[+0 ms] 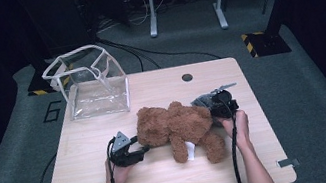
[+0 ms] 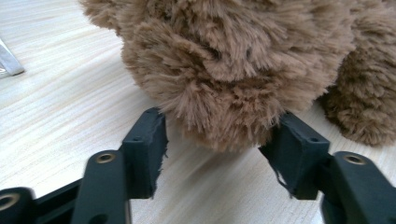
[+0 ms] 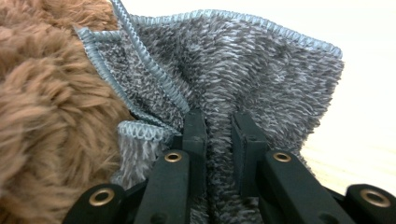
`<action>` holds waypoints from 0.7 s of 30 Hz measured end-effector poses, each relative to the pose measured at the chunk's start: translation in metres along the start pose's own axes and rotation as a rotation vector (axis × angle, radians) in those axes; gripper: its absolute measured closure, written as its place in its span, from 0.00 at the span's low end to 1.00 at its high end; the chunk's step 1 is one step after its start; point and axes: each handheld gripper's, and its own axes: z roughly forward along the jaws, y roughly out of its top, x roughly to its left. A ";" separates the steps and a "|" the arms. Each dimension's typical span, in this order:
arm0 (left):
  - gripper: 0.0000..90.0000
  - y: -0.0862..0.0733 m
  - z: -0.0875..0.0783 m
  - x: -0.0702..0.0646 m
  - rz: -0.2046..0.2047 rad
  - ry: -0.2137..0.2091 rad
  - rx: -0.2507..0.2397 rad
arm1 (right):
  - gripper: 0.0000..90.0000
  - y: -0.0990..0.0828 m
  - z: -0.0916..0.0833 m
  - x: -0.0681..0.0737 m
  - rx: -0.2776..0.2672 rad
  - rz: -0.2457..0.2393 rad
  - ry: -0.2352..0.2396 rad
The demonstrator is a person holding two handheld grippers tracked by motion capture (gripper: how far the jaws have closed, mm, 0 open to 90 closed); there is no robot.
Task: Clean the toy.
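A brown teddy bear (image 1: 177, 127) lies on the wooden table (image 1: 116, 181). My left gripper (image 1: 145, 149) comes at it from the left. In the left gripper view a furry bulge of the bear (image 2: 233, 56) sits between the jaws of that gripper (image 2: 224, 140), and both pads touch the fur. A grey fleece cloth (image 1: 203, 100) lies bunched at the bear's right side. My right gripper (image 1: 216, 108) is shut on it. In the right gripper view the cloth (image 3: 243, 60) is pinched in a fold between the jaws of my right gripper (image 3: 219, 135), with the bear (image 3: 42, 93) to the left.
A clear plastic bag (image 1: 93, 81) with white trim stands open at the table's back left. A round cable hole (image 1: 187, 77) is near the back edge. A white tag (image 1: 190, 150) pokes out under the bear. Cables trail from both grippers off the front edge.
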 end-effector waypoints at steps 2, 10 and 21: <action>0.49 0.000 0.000 -0.001 0.004 -0.002 0.006 | 0.86 0.002 -0.001 0.000 0.007 -0.010 -0.019; 0.67 0.001 0.002 -0.002 0.020 0.000 0.018 | 0.86 0.000 -0.012 0.005 -0.024 -0.019 0.014; 0.87 0.001 0.002 -0.002 0.024 -0.005 0.024 | 0.87 -0.007 -0.004 -0.008 0.000 -0.011 -0.061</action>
